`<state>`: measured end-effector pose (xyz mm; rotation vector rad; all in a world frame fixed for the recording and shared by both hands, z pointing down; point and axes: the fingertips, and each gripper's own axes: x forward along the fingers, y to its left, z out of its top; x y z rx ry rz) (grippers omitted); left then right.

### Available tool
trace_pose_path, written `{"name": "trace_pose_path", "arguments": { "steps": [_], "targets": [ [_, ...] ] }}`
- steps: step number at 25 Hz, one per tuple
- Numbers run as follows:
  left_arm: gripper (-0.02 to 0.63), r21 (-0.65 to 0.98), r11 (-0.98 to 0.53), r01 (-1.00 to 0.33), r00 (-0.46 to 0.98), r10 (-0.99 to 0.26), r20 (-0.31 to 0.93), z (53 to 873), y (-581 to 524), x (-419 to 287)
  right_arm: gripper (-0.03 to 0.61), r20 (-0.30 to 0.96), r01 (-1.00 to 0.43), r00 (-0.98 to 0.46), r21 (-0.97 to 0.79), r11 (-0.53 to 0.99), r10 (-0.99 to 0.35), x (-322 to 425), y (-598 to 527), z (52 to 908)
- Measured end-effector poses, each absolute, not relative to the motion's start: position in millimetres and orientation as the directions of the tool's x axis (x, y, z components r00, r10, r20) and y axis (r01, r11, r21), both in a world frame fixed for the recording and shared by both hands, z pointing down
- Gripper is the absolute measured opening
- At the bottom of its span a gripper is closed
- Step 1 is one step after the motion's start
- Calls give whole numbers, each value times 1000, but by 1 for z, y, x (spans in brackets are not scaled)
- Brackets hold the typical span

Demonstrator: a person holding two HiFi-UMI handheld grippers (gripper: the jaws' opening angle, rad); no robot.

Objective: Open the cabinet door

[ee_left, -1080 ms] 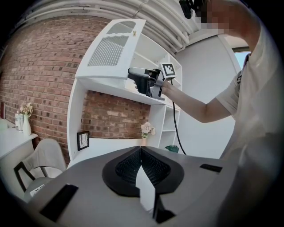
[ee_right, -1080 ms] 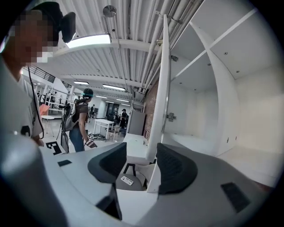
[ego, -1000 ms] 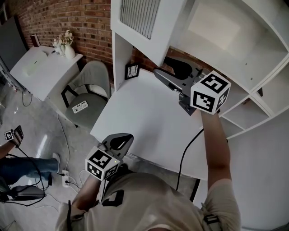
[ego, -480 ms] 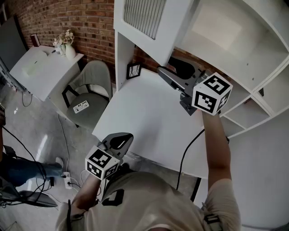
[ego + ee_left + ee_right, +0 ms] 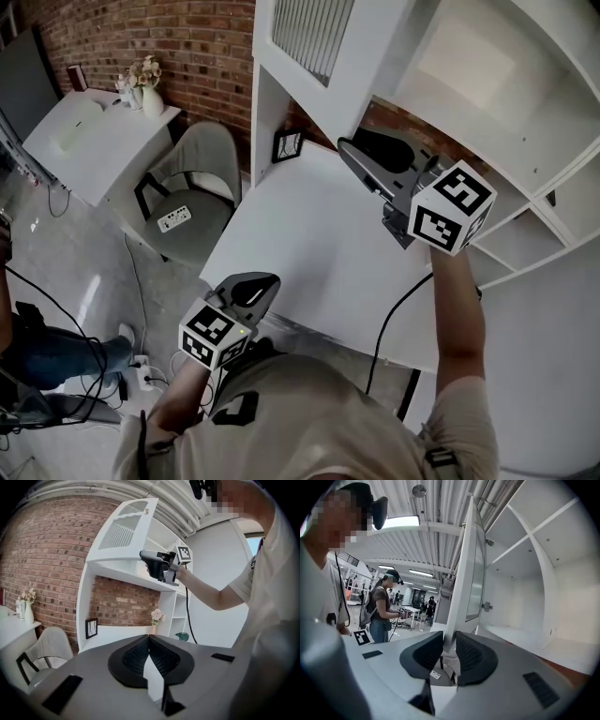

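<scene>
Red brick wall (image 5: 178, 47) backed a tall white shelving unit (image 5: 525, 131) that stood at the far side of a white table (image 5: 300, 244). High on the unit, the white cabinet door with a slatted panel (image 5: 328, 56) stood swung outward, away from its bare white compartment. In the right gripper view the door (image 5: 466, 588) appeared almost edge-on, rising straight up from between the jaws.

The right gripper (image 5: 352, 145), a grey two-jaw tool carrying a cube of black-and-white square markers, was held up at arm's length to the door's lower edge. Its jaws had just been closing, and the door's edge sat between the black ribbed pads (image 5: 426, 651), which were clenched on it. From the left gripper view the same tool (image 5: 147, 564) showed against the bottom of the door (image 5: 124, 531).

The left gripper (image 5: 267, 279), a matching grey tool, was held low near the table's near edge, well apart from the cabinet. Its jaws were pressed together with nothing between them (image 5: 149, 641).

Under the unit, a small black-framed picture (image 5: 286, 145) leaned at the back of the table. A grey upholstered chair (image 5: 192, 178) stood to the left of the table, and beyond it a white side table (image 5: 75, 141) held a white vase of pale flowers (image 5: 148, 89). A person in a brown top (image 5: 384, 606) stood in the background of the right gripper view.
</scene>
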<state>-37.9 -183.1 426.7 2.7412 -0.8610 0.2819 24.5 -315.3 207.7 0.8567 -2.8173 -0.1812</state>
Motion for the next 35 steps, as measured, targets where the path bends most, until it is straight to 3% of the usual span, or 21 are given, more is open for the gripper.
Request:
{"name": "trace_pose_path", "arguments": {
  "steps": [8, 18, 35],
  "targets": [
    [17, 160, -791, -591, 796, -538, 279, 427, -187, -35, 103, 163, -553, -789, 233, 800, -593, 23, -316, 209],
    [17, 157, -746, -648, 754, -596, 278, 420, -168, 7, 107, 149, -485, -828, 294, 824, -541, 25, -314, 212],
    [17, 151, -674, -723, 680, -657, 326, 428, -131, 45, 107, 107, -423, -885, 224, 878, -453, 18, -316, 216]
  ]
}}
